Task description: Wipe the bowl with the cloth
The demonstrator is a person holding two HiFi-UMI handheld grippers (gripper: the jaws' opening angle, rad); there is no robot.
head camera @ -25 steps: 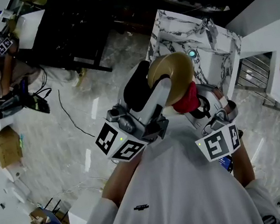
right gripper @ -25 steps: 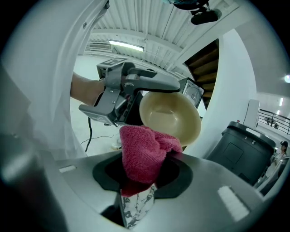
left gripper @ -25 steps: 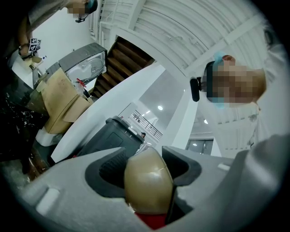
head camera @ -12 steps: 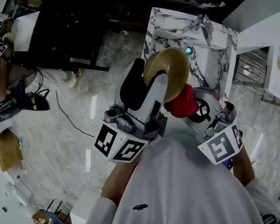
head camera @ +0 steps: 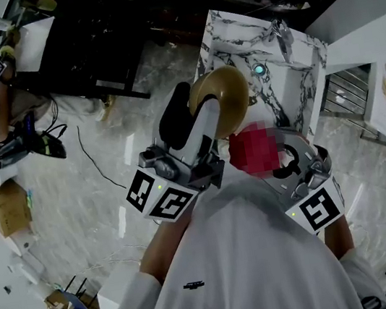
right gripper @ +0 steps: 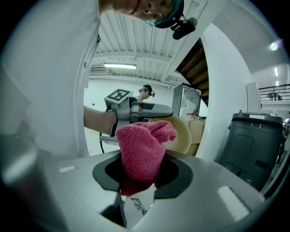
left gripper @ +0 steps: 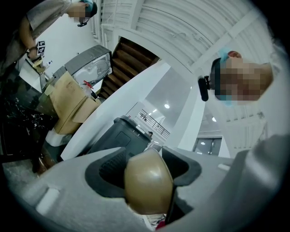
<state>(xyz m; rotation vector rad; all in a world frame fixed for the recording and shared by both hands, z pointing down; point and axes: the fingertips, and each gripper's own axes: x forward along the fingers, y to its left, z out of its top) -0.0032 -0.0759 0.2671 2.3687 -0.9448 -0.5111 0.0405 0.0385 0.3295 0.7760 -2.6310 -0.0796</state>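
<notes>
Item one: bowl (head camera: 221,94), clamped in our left gripper (left gripper: 147,172), held aloft and nudged leftward. Item two: cloth (right gripper: 140,145), pinched by our right gripper (right gripper: 138,176), drawn back slightly. We judge the wipe mid-stroke.

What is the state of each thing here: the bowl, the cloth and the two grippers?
tan bowl: lifted in the air, tipped on its edge, clamped at the rim.
pink cloth: bunched up, pinched between jaws, close to the tan bowl; contact unclear.
left gripper: shut on the tan bowl.
right gripper: shut on the pink cloth.
</notes>
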